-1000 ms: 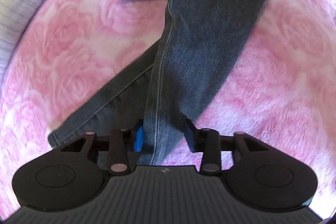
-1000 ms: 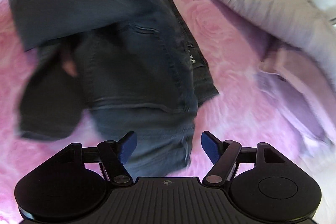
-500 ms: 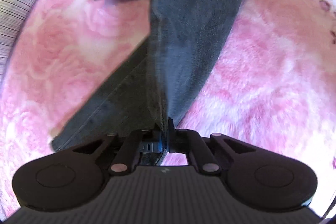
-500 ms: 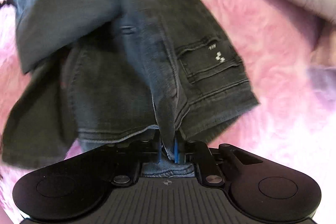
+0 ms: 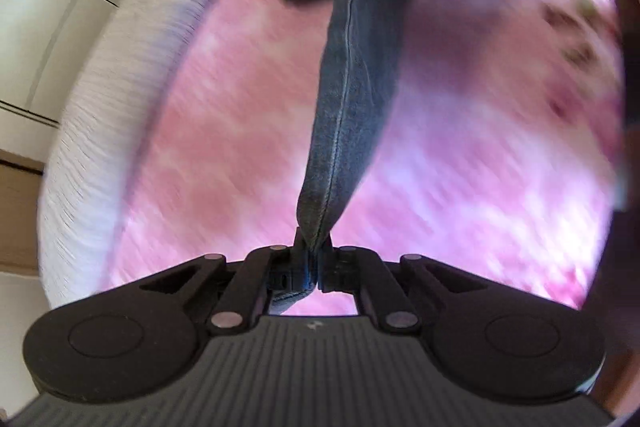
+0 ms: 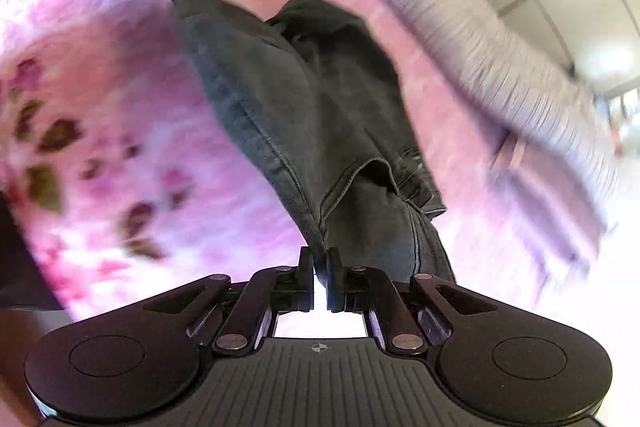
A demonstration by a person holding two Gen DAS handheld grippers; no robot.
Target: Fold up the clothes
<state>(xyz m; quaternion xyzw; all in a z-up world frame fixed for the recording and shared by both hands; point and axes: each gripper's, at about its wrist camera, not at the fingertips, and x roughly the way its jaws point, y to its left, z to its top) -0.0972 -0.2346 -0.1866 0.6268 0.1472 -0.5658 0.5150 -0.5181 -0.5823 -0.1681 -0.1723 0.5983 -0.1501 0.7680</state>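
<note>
Jeans: dark grey denim jeans (image 5: 352, 75), lifted above a pink rose-patterned plush bedspread (image 5: 224, 131), stretched between both tongs.
Left wrist view: one leg with a stitched side seam, pulled taut up from the tongs; a second dark fold trails behind at top; white ribbed bolster (image 5: 108, 115) along the bedspread's left edge.
Right wrist view: waist end of the jeans (image 6: 320, 115) with pocket seams, bunched; bedspread (image 6: 120, 131) with dark leaf marks, blurred; ribbed bolster (image 6: 472, 39) at upper right.
Left tongs (image 5: 315, 263): closed tight, denim hem pinched between them.
Right tongs (image 6: 319, 267): nearly closed, a thin denim edge clamped at the tips.
</note>
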